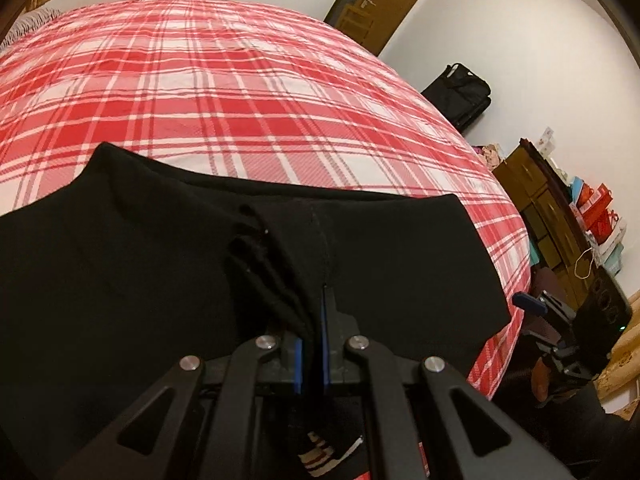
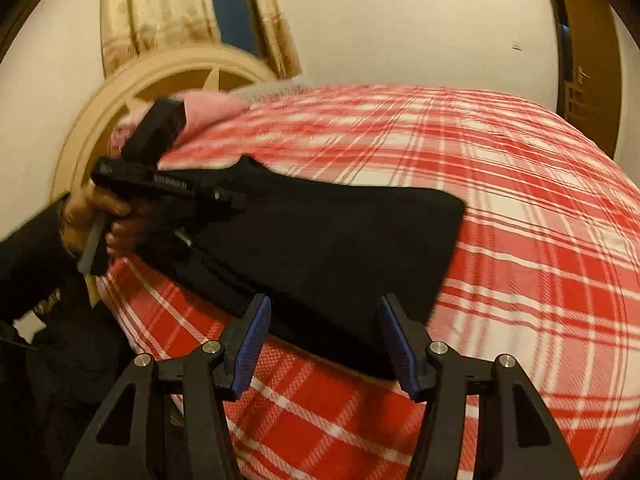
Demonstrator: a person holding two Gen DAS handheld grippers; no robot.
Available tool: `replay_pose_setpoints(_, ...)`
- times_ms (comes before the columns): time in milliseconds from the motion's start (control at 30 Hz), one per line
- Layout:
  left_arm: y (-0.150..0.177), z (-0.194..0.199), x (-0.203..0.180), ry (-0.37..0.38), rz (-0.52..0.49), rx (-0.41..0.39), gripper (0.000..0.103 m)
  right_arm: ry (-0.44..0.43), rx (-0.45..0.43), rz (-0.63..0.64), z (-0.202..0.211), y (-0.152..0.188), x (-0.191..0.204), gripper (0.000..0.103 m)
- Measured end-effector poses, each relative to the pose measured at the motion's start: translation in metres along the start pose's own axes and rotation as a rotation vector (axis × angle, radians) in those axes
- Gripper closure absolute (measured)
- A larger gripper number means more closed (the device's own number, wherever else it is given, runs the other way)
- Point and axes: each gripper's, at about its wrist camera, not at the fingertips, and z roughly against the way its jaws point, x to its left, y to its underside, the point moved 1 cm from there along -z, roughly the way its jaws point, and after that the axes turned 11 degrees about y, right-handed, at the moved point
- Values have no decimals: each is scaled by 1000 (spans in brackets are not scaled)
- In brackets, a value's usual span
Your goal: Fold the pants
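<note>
On the plaid bed, left gripper pinches black pants; right gripper gapes.

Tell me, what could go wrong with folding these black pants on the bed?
The left gripper pinches only a bunched bit of the pants, so the cloth might slip out. The right gripper is open with nothing held, so that side may sag. The pants sit near the bed's edge and could slide off.
</note>
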Motion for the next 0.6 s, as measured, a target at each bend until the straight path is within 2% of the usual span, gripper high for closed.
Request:
replay_pose_setpoints(67,0,-1,0,-2,0,0,96,21,74,31,-14,7,3,45)
replay_pose_setpoints(267,3,1,-3,-33,-34,-10,92,46,96,137,-9,13,17,37)
replay_pose_setpoints(467,5,-2,-5,-103,-83,-14,84,-68,11,70,12,-13,21,37)
replay_pose_setpoints(600,6,-3,-8,-130,-115,-17,83,-88,-20,68,0,-36,36,37)
